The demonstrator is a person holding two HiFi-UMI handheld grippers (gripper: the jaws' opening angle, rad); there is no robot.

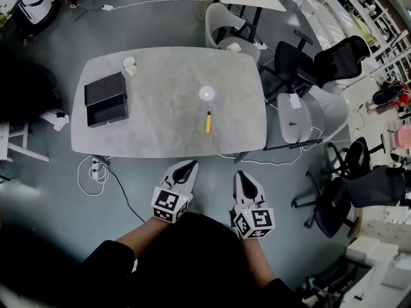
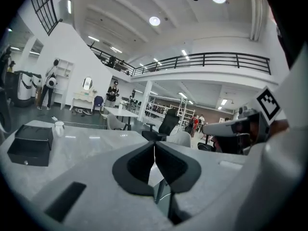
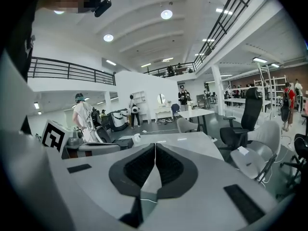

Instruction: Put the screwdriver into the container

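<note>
A screwdriver [image 1: 208, 121] with a yellow handle lies on the grey table [image 1: 160, 127], right of its middle, pointing away from me. The black open container [image 1: 106, 99] stands at the table's left end; in the left gripper view the container [image 2: 30, 144] shows at the far left. Both grippers hang below the table's near edge, in front of my body. My left gripper [image 1: 187, 165] is shut with nothing in it, and the same jaws [image 2: 154, 146] meet in its own view. My right gripper [image 1: 241, 176] is shut and empty too, the right gripper [image 3: 155, 148] jaws touching.
A white cup [image 1: 129, 63] stands at the table's far left corner. A bright light reflection [image 1: 206, 93] lies just beyond the screwdriver. Office chairs [image 1: 308, 76] crowd the table's right side. A power strip and cables [image 1: 96, 170] lie on the floor under the near left corner.
</note>
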